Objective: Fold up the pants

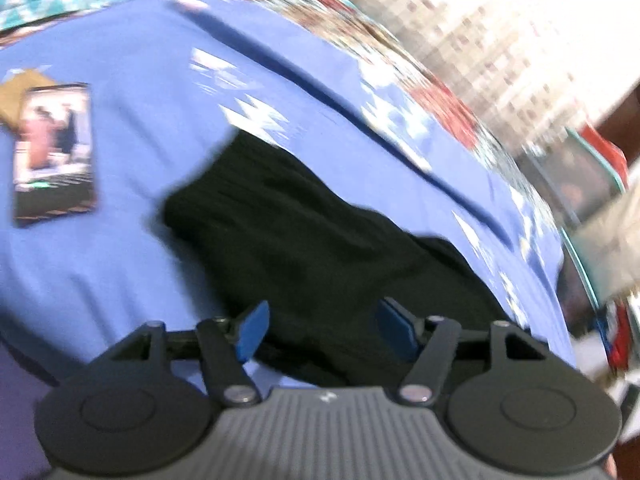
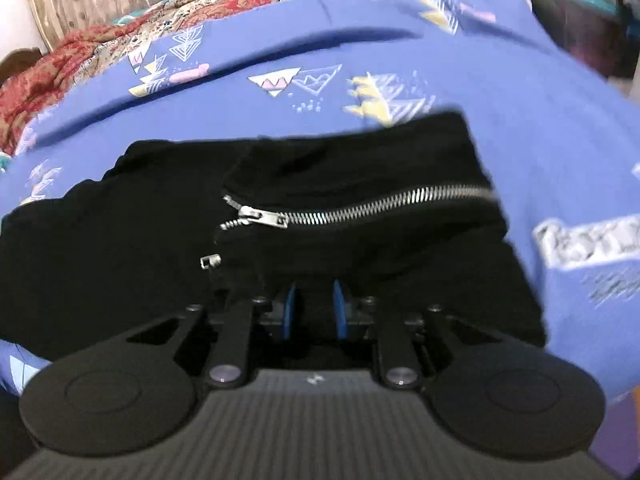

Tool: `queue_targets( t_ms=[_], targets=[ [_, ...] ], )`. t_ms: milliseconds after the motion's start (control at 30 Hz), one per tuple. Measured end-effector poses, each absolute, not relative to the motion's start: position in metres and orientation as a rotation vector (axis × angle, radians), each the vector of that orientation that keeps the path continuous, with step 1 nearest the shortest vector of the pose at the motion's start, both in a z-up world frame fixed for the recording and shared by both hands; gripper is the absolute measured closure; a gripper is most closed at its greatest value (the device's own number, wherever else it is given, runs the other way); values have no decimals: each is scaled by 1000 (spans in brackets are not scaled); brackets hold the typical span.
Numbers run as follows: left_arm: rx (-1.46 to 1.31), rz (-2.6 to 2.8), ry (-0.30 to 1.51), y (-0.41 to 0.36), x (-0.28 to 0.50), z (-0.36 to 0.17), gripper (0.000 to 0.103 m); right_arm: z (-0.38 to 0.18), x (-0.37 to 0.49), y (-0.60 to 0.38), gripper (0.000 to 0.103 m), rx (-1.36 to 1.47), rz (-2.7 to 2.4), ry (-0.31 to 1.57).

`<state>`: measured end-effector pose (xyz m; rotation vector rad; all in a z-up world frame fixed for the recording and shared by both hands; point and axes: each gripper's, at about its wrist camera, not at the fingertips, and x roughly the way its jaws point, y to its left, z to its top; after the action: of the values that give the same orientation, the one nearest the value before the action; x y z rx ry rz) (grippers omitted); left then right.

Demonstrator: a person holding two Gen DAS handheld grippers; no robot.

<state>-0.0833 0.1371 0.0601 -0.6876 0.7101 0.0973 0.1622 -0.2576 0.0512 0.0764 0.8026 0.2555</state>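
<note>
Black pants [image 2: 160,248] lie folded on the blue sheet [image 2: 520,140], silver zipper [image 2: 360,204] showing on top.

no readable text, sheet [image 2: 580,160] print blurred

Left wrist view: looks forward and down along its blue-padded gripper fingers [image 1: 253,332], close over the black fabric pants [image 1: 304,240]; blurred. Right wrist view: same steep downward angle, closer (silver zipper [image 2: 360,206] sharp). Shared: pants, blue patterned bedsheet [image 1: 120,280].

Blue patterned bedsheet [image 2: 400,56] under black pants [image 2: 160,248] and a card [image 1: 54,152].
</note>
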Motion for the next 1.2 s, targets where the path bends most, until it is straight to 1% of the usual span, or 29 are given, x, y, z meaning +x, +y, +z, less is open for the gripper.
queue_targets(
  t_ms=[33, 67, 167, 300, 367, 400, 433, 500, 600, 700, 767, 833, 867, 900, 933, 967, 1000, 1100, 1200],
  targets=[
    [-704, 121, 700, 146, -87, 59, 31, 64, 157, -255, 78, 82, 263, 750],
    [-724, 146, 692, 156, -90, 56, 28, 71, 154, -252, 78, 88, 274, 720],
    [-802, 185, 683, 178, -91, 43, 26, 87, 151, -231, 78, 131, 351, 705],
    [-844, 179, 673, 186, -74, 30, 23, 77, 158, -168, 78, 200, 525, 804],
    [-848, 160, 674, 186, -66, 23, 16, 64, 161, -130, 78, 212, 597, 866],
    [-849, 155, 677, 185, -61, 19, 10, 61, 164, -110, 78, 214, 639, 896],
    [-853, 152, 684, 185, -58, 16, 8, 56, 166, -88, 78, 213, 679, 927],
    [-868, 136, 694, 185, -51, 8, 7, 55, 173, -54, 78, 210, 734, 979],
    [-879, 128, 683, 186, -47, 2, 3, 52, 184, -7, 78, 198, 800, 1037],
    [-890, 125, 668, 189, -40, -1, 3, 50, 202, 27, 78, 213, 823, 1094],
    [-896, 132, 659, 191, -34, -3, 12, 40, 215, 45, 78, 268, 818, 1156],
    [-885, 144, 677, 193, -29, -7, 51, 22, 231, 64, 78, 344, 801, 1256],
    [-882, 161, 689, 195, -28, -10, 59, 12, 232, 61, 78, 365, 788, 1304],
    [-890, 161, 694, 197, -28, -13, 68, 0, 234, 65, 83, 371, 765, 1346],
    [-898, 158, 691, 198, -30, -14, 72, -5, 234, 65, 97, 384, 755, 1343],
    [-893, 156, 687, 198, -31, -13, 74, -5, 231, 60, 99, 398, 747, 1344],
    [-871, 151, 681, 195, -32, -10, 76, -5, 231, 57, 100, 425, 743, 1358],
    [-780, 138, 655, 179, -33, 5, 79, 0, 231, 46, 100, 460, 757, 1371],
    [-663, 96, 613, 155, -30, 28, 79, 7, 228, 31, 91, 524, 759, 1342]
  ],
)
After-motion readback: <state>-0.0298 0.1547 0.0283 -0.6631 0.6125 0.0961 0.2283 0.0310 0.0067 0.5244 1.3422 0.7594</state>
